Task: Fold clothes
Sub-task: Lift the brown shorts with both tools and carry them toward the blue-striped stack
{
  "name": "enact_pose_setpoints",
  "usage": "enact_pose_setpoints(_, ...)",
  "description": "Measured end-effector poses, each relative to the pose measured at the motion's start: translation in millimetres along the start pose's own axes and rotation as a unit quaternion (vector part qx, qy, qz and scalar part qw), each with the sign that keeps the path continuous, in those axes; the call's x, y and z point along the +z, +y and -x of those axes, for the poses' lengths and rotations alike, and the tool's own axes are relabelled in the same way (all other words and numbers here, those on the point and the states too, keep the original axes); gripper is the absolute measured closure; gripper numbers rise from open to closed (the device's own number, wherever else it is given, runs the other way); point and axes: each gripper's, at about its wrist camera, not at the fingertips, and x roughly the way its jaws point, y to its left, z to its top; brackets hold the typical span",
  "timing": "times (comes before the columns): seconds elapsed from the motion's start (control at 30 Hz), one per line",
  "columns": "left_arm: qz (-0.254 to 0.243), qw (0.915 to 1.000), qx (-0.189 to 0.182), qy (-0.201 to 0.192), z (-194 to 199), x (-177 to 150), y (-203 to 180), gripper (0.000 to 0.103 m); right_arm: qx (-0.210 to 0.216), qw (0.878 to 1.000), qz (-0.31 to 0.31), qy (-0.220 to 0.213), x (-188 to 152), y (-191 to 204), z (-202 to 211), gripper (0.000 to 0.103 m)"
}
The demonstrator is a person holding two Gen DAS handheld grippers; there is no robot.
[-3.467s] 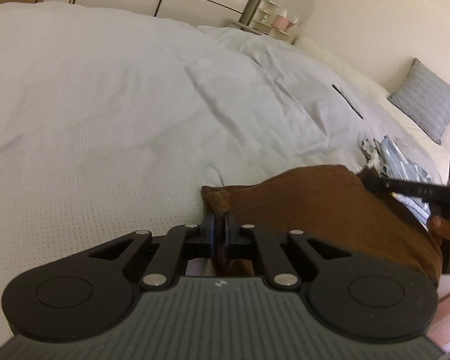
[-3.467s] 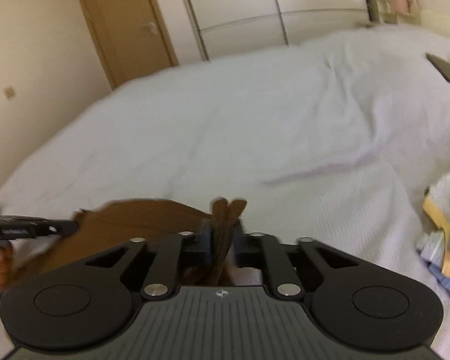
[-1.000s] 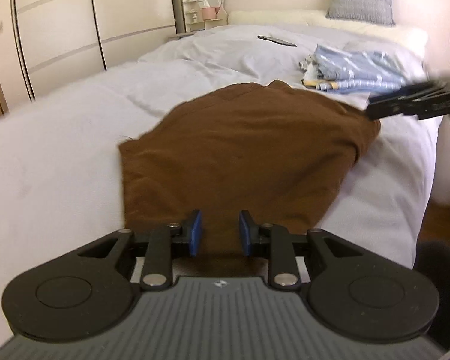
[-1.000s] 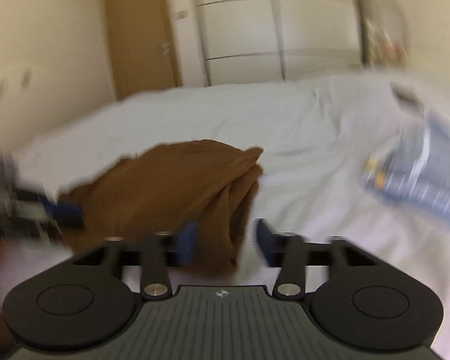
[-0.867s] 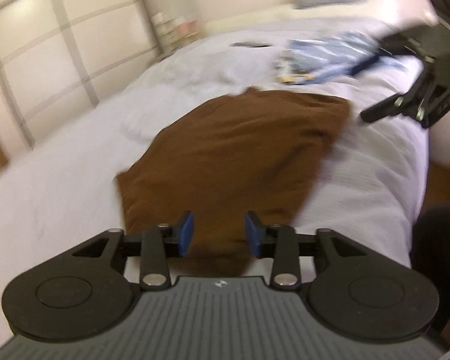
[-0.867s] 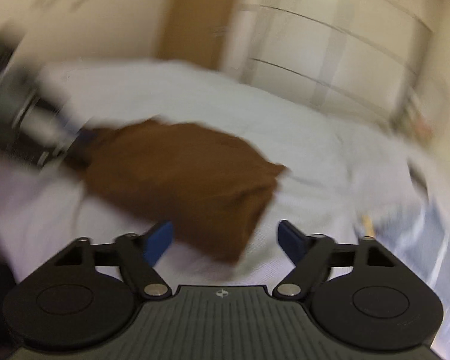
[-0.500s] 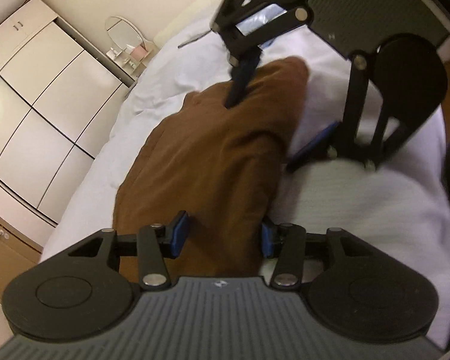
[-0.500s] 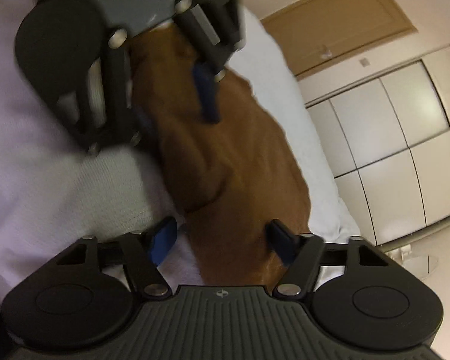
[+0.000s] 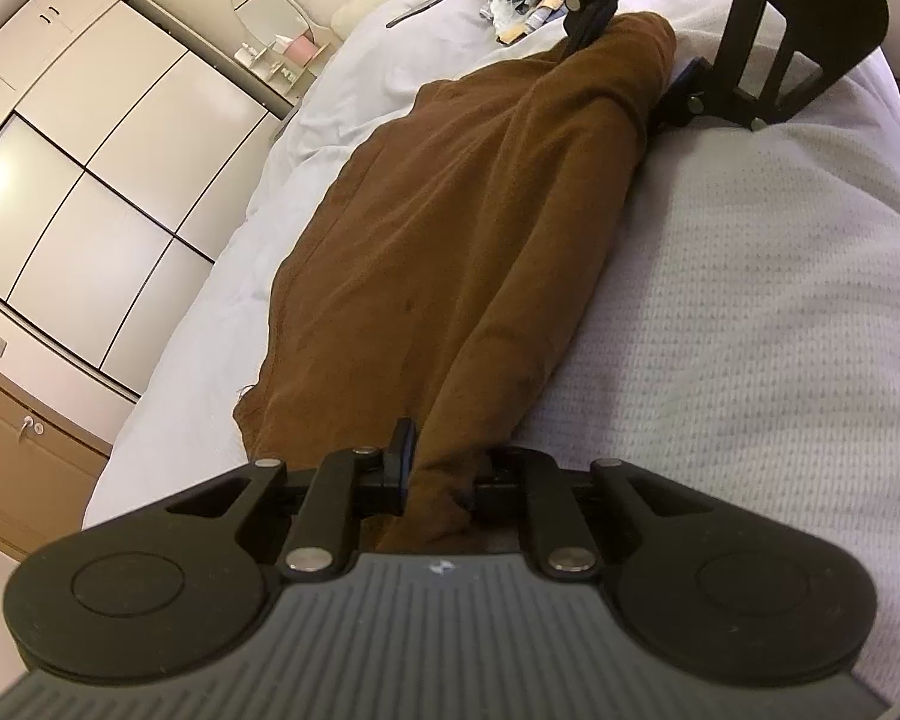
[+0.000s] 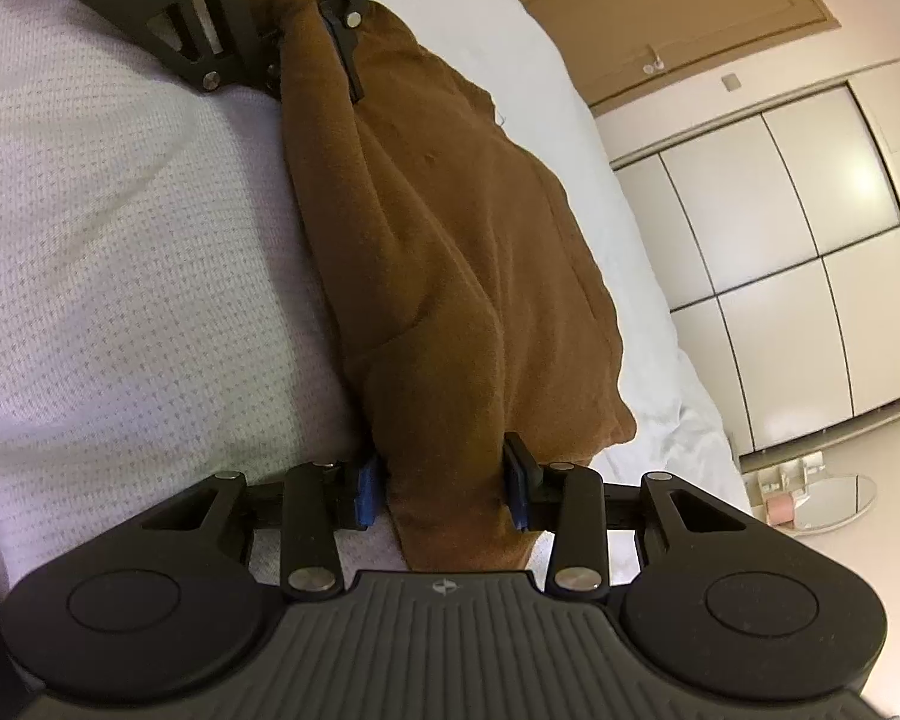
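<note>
1. The bed (image 9: pixel 750 312), under a white textured cover, fills both wrist views; it carries everything else.
2. The brown garment (image 9: pixel 468 228) lies along the near edge of the bed as a long, narrow, layered strip, running in the left wrist view from 6 o'clock up to 1 o'clock; it looks already doubled lengthwise, though the layers are lumpy and the edges do not line up cleanly.
3. The left gripper (image 9: pixel 441 474) sits at one end of the strip; its jaws have closed in on a bunched end of the cloth and are pinching it; in the right wrist view it shows at 11 o'clock.
4. The right gripper (image 10: pixel 444 483) sits at the opposite end; its blue-padded jaws straddle the cloth on either side, touching it, but whether they are gripping or merely set around it I cannot tell.
5. A pile of pale blue striped clothes (image 9: pixel 519 6) lies farther up the bed at 12 o'clock, well apart from the brown piece.
6. Judgement: the fold is midway; a crosswise fold, end to end, probably remains, and the blue pile seems unfolded.
</note>
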Motion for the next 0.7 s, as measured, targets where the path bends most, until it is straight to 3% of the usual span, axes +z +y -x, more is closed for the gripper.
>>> enact_pose_setpoints(0.4, 0.023, 0.9996, -0.013, -0.003, -2, -4, 1, 0.095, -0.002, 1.000, 0.016, 0.022, 8, 3, -22, 0.062)
enact_pose_setpoints(0.7, 0.007, 0.9993, -0.037, -0.006, 1, -3, 10, 0.095, -0.008, 0.999, -0.032, 0.019, 18, -22, -20, 0.077)
